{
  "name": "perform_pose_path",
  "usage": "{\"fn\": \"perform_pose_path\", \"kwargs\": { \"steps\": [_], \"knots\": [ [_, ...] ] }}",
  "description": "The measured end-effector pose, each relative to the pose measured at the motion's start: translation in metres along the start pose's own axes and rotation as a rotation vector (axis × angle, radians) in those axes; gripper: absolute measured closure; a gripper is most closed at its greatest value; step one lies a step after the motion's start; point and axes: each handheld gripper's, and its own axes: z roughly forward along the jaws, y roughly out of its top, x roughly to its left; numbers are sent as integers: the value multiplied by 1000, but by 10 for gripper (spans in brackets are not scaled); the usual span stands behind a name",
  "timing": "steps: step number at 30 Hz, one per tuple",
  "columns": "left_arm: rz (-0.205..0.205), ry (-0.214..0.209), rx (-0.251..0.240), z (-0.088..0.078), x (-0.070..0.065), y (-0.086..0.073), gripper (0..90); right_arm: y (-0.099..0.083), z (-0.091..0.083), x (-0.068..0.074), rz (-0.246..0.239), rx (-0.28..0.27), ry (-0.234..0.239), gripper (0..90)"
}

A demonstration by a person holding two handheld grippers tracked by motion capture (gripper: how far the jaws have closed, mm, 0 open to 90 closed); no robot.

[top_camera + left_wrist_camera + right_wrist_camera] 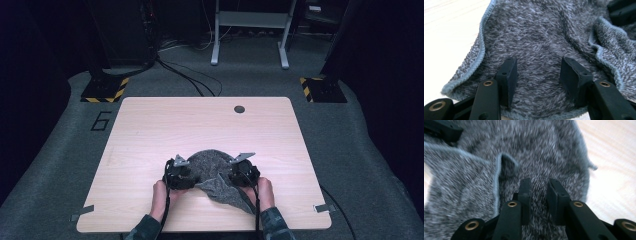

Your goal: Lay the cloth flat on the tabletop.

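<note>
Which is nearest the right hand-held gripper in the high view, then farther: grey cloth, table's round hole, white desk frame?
1. Grey cloth, right beside the right hand-held gripper, on its left.
2. Round hole, near the table's far edge.
3. White desk frame, on the floor beyond.

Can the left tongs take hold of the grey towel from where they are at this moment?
Probably yes. The left tongs stand open directly over the grey towel, with fabric between the jaws and nothing in between. The right tongs sit on another part of the towel, apart from them.
</note>
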Motion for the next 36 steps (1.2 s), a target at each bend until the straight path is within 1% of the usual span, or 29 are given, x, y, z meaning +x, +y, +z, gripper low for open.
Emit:
{"fn": "perform_pose_path", "kwargs": {
  "steps": [1,2,3,4,6,8,10,13,14,15,16,17,20,21,22,23,24,25,26,29,30,31,32,34,35,36],
  "knots": [
    [0,10,1,0,1,0,478,-2,1,0,3,9,4,743],
    [-2,11,2,-1,2,0,480,-5,1,0,1,12,0,747],
    [-10,14,1,-1,2,0,482,-7,1,0,7,16,2,754],
    [-7,23,2,-1,3,0,483,-10,0,-1,15,7,6,762],
    [-6,29,5,-2,3,0,484,-14,-3,-3,24,9,13,766],
    [-8,30,5,-2,3,0,485,-19,-6,-4,41,8,10,768],
    [3,35,10,-2,4,0,486,-24,-10,-5,48,11,11,768],
    [2,39,6,-2,5,-1,485,-30,-15,-5,50,23,10,769],
    [-4,36,3,-3,5,-1,485,-32,-17,-5,53,26,17,768],
    [2,32,11,-4,6,-1,485,-34,-19,-4,53,26,19,768],
    [-6,30,8,-4,6,-2,485,-36,-21,-4,59,28,20,769],
    [-2,27,6,-4,7,-2,484,-38,-22,-3,61,27,21,768],
    [-11,20,2,-6,7,-4,483,-43,-26,-2,62,33,39,761],
    [-18,10,5,-6,7,-4,481,-44,-27,-2,69,36,42,741],
    [-23,7,7,-7,7,-4,466,-43,-28,-3,63,44,58,705],
    [-16,10,5,-8,8,-4,448,-42,-28,-3,62,47,65,663],
    [-31,-5,-1,-11,8,-4,429,-41,-29,-3,65,37,61,652],
    [-36,-13,-13,-14,9,-3,411,-39,-31,-6,68,18,65,648],
    [-45,-2,-27,-19,10,-3,375,-37,-34,-8,78,-5,64,630],
    [-67,21,-80,-31,16,1,344,-27,-39,-20,103,-52,54,592],
    [-73,42,-91,-35,19,3,323,-23,-40,-24,117,-65,40,577],
    [-74,59,-95,-38,23,4,320,-19,-40,-29,110,-76,30,558],
    [-81,81,-99,-40,27,5,312,-14,-40,-31,132,-80,21,538],
    [-102,107,-97,-41,35,6,295,-6,-37,-39,135,-79,17,517],
    [-110,122,-87,-40,38,6,293,-2,-35,-43,137,-78,4,507],
    [-107,133,-75,-39,42,6,290,1,-32,-46,139,-76,-6,497]
  ]
}}
